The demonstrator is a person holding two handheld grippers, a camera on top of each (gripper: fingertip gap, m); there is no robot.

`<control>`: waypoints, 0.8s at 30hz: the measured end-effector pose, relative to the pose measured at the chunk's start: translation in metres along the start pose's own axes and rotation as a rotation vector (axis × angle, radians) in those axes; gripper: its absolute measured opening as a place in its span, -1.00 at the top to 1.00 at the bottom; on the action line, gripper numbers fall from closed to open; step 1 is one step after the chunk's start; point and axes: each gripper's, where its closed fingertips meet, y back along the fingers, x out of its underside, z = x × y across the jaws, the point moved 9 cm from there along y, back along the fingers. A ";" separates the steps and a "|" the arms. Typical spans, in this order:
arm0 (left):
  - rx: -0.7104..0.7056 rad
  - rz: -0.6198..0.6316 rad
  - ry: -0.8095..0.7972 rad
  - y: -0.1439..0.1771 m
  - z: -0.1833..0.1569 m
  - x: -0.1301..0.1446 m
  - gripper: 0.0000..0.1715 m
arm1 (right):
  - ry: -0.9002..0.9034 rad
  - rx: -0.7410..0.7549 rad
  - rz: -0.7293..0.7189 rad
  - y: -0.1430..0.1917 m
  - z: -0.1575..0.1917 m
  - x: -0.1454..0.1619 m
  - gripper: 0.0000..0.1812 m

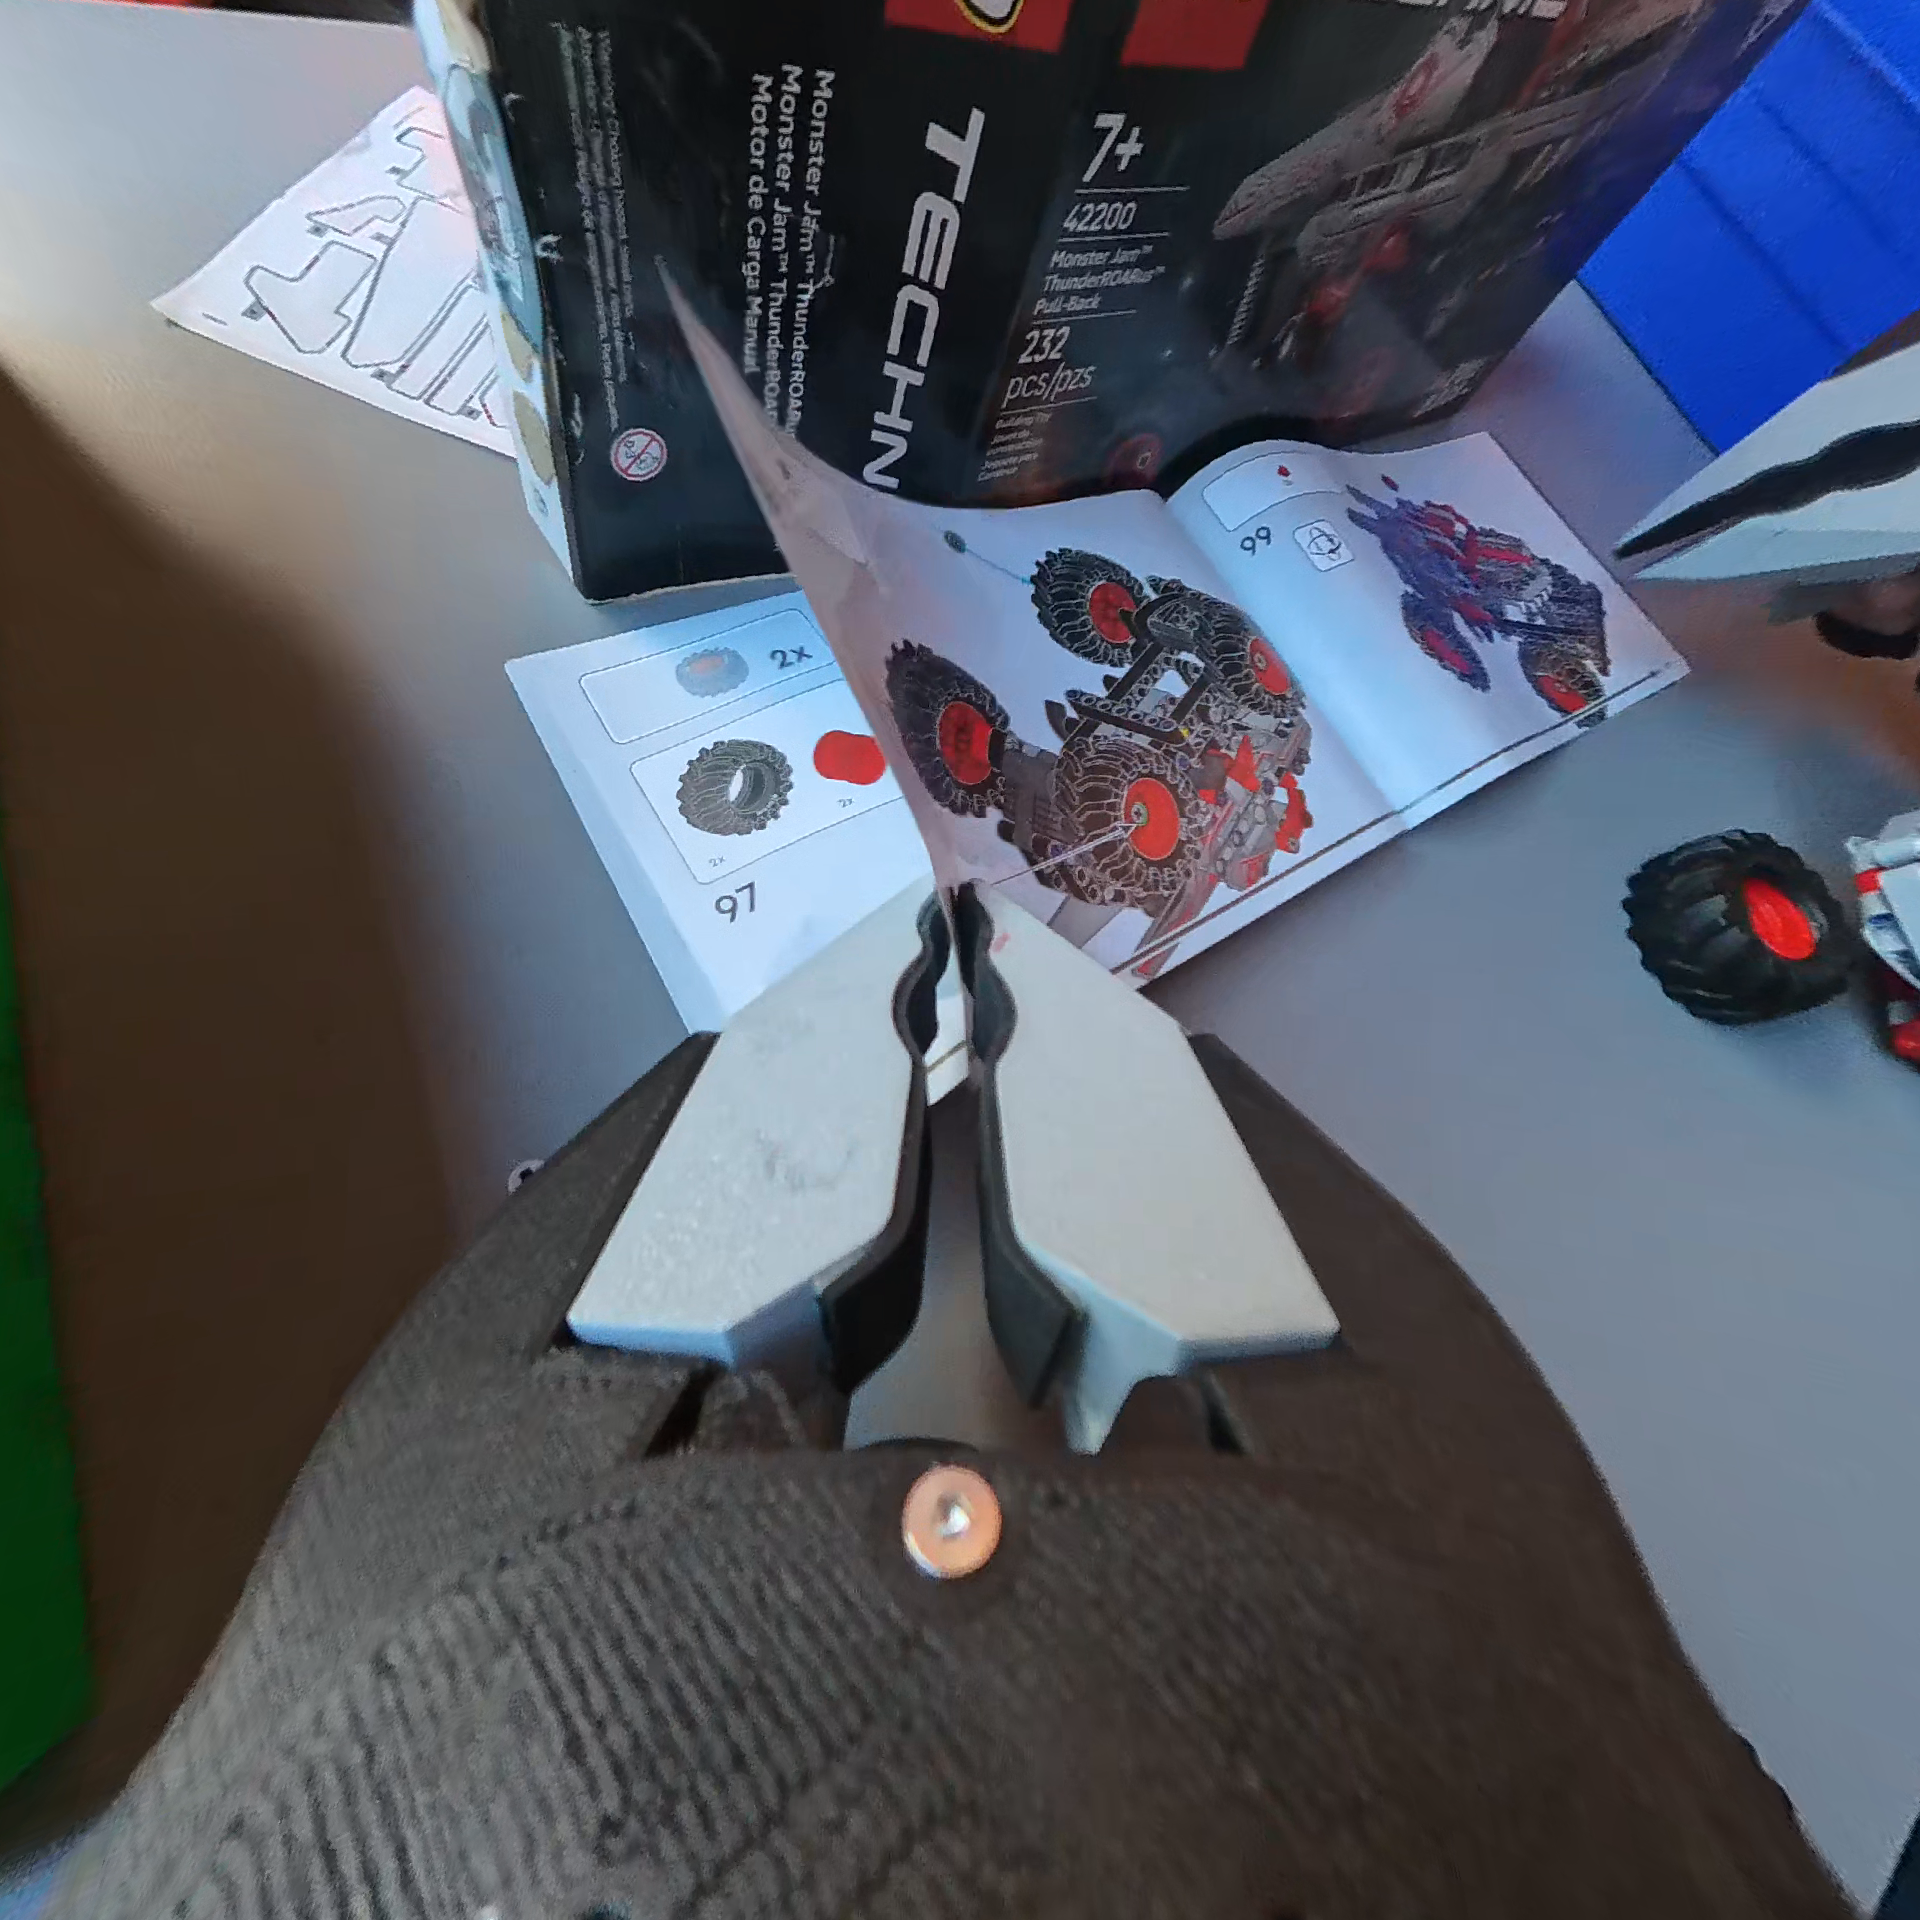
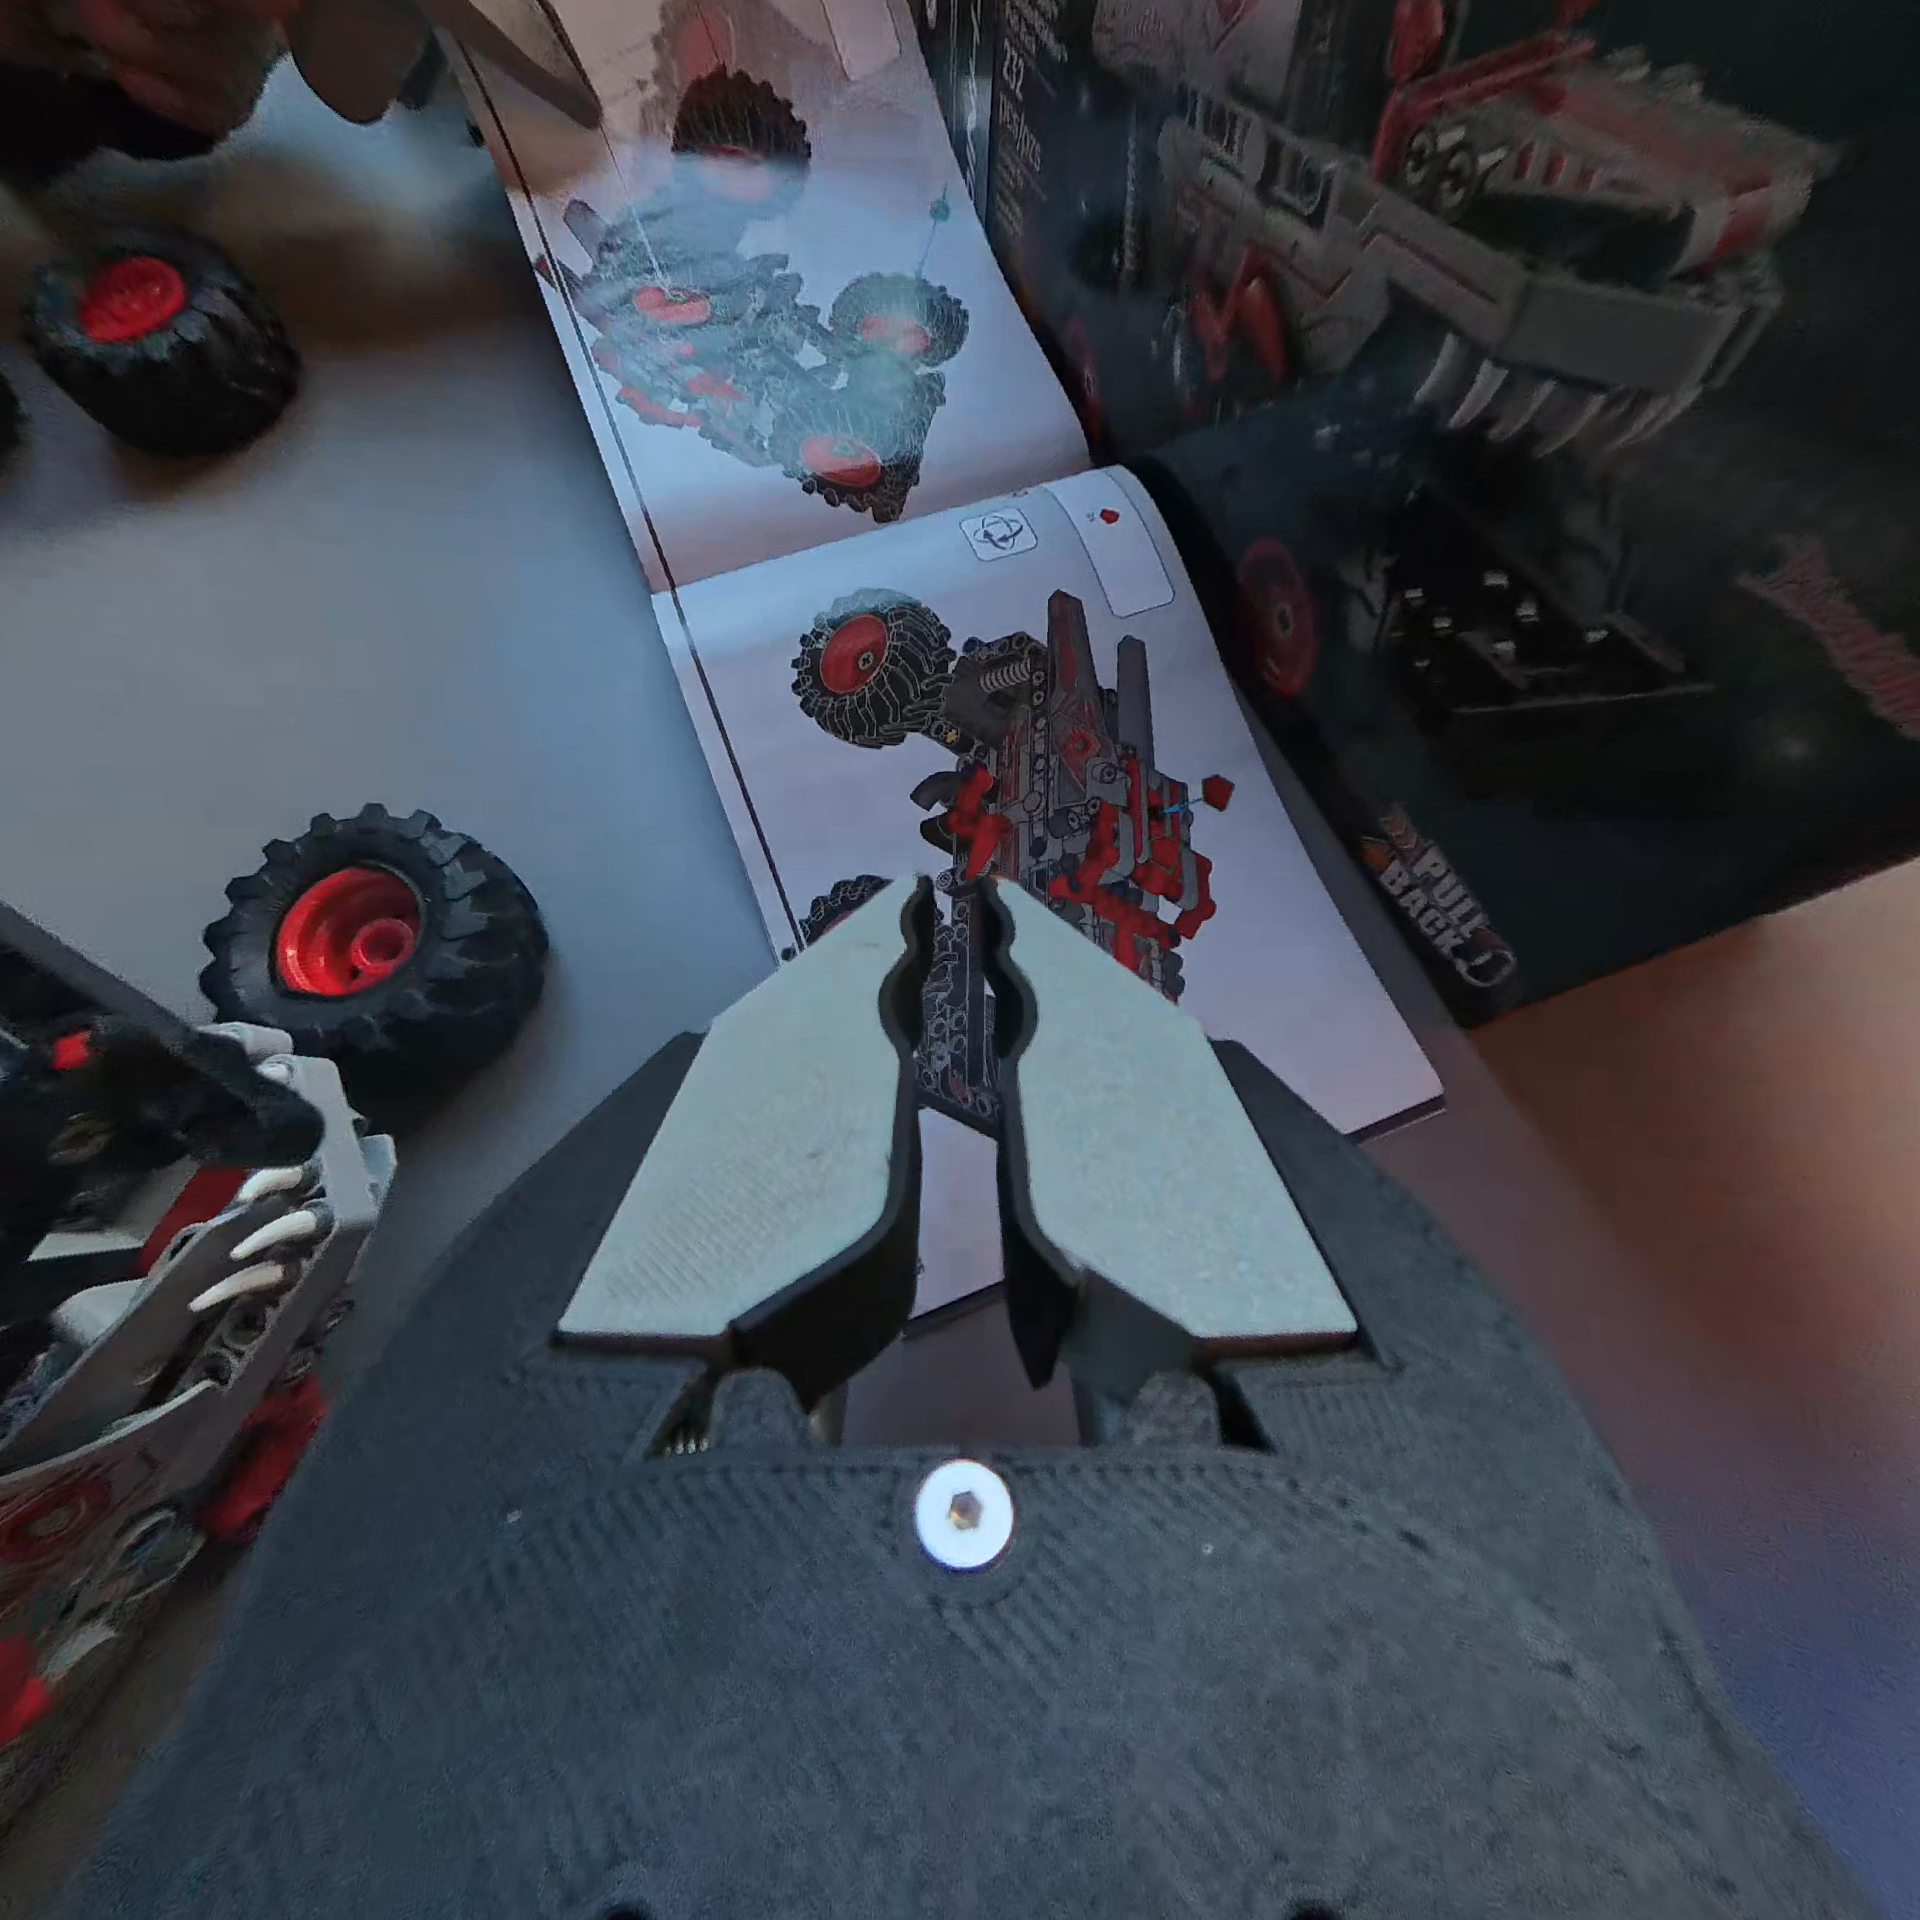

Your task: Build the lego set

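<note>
My left gripper [image 1: 958,902] is shut on the bottom edge of one page [image 1: 821,540] of the open instruction booklet [image 1: 1226,665] and holds that page lifted upright above the grey table. My right gripper [image 2: 953,891] hangs just above the booklet's near page [image 2: 1039,748], jaws nearly together with nothing between them; it also shows in the left wrist view [image 1: 1766,520]. The part-built grey, black and red truck [image 2: 177,1299] lies to its left. Two loose black tyres with red hubs [image 2: 374,925] [image 2: 156,332] lie on the table; one shows in the left wrist view [image 1: 1735,925].
The dark set box [image 1: 987,260] stands right behind the booklet and also shows in the right wrist view [image 2: 1507,468]. A white printed sheet [image 1: 353,281] lies left of the box. A blue object [image 1: 1787,208] is at the far right, a green one [image 1: 31,1351] at the left edge. My hands' fingertips stand some 25 cm from each other. Measured from the fingertips, the blue object [image 1: 1787,208] is 25 cm or so from the right gripper and 50 cm from the left.
</note>
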 end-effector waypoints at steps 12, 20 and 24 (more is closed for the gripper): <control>0.028 0.028 0.033 -0.002 0.006 0.001 1.00 | -0.011 -0.012 0.045 -0.011 -0.002 0.007 0.94; 0.037 0.029 0.047 -0.001 0.007 0.002 1.00 | -0.009 -0.014 0.059 -0.013 -0.001 0.009 0.94; 0.041 0.030 0.061 -0.001 0.009 0.002 1.00 | -0.007 -0.014 0.064 -0.014 -0.001 0.010 0.94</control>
